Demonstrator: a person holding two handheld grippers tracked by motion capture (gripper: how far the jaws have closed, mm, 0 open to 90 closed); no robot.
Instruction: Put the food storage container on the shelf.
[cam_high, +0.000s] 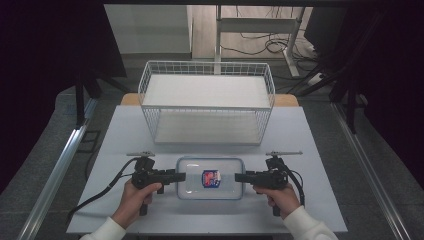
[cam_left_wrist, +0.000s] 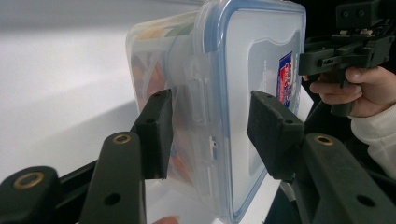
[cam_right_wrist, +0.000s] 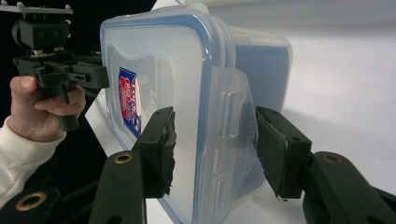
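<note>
Item: lidded food box (cam_high: 210, 178), in front of wire basket (cam_high: 206, 102). Left tool (cam_left_wrist: 210, 135) clamps one end latch, right tool (cam_right_wrist: 215, 149) the other. Risk: uneven lift, latch pops or box slips.

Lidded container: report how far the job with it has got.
Done: both grippers are at the ends of the lidded container, the left gripper shut on its left end and the right gripper clamped on its right. In hand: a two-sided grip, with the container resting on the table. Left: lifting it, probably toward the wire basket behind, which is a guess.
</note>
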